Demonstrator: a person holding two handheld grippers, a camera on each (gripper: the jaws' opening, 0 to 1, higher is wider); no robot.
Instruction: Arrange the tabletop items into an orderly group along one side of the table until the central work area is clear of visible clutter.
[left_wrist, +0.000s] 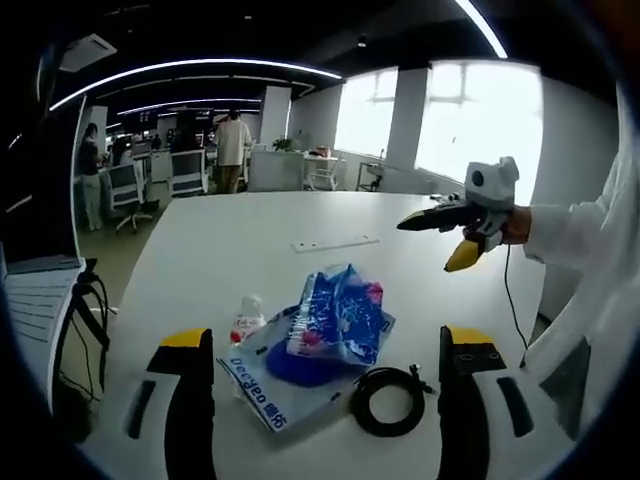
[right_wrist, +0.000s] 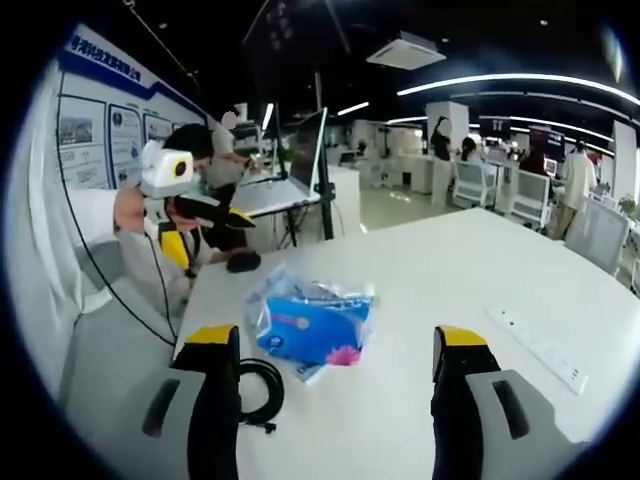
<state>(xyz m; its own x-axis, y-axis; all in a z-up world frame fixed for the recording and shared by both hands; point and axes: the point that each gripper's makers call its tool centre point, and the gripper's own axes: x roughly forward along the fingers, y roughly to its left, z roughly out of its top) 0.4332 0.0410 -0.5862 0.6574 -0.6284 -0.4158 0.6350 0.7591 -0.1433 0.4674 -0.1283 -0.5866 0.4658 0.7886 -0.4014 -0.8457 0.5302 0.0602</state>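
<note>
A crinkled blue plastic bag lies on the white table, on top of a flat pale packet with blue print. A small clear bottle lies at the packet's left, and a coiled black cable at its right. My left gripper is open, its jaws wide apart just short of this pile. In the right gripper view the blue bag and cable lie ahead of my open right gripper. Each gripper also appears in the other's view, hand-held above the table: right gripper, left gripper.
A white power strip lies flat further out on the table. A small black object sits near the table edge. A monitor stands on a desk beyond. Office chairs and people stand in the background.
</note>
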